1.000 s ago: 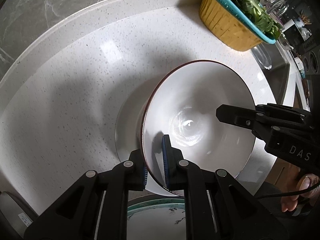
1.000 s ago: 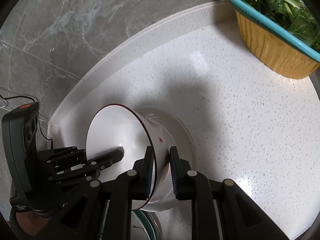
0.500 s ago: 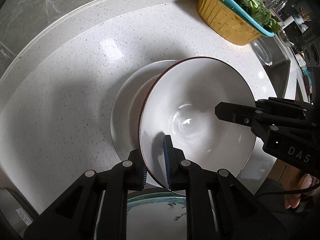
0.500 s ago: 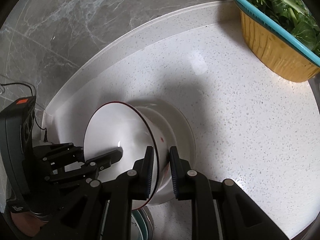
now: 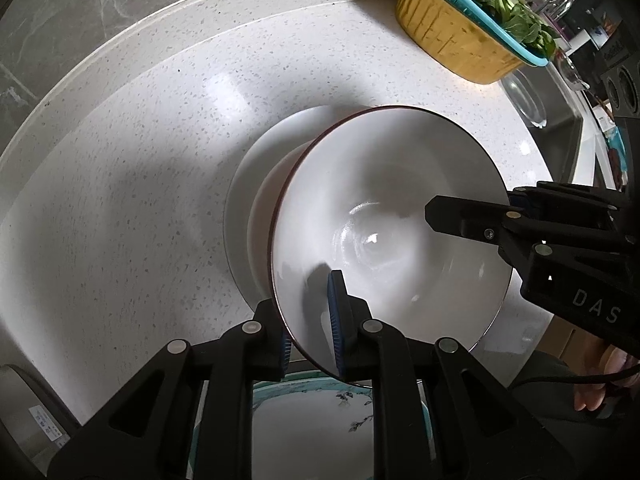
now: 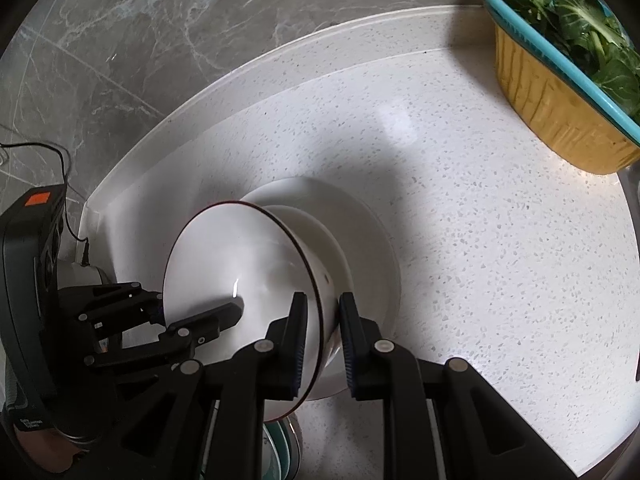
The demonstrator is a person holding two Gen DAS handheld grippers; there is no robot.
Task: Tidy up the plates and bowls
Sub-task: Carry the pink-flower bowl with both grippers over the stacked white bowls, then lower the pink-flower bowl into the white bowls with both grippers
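The white bowl with the dark red rim is held over the white plate on the speckled worktop, its base low on the plate; full contact is unclear. The left tool pinches the rim nearest it, the right tool clamps the opposite rim. Stacking looks nearly done: left are seating the bowl and letting go. A teal-rimmed plate near the worktop's edge seems yet unsorted, and a yellow basket of greens sits well apart
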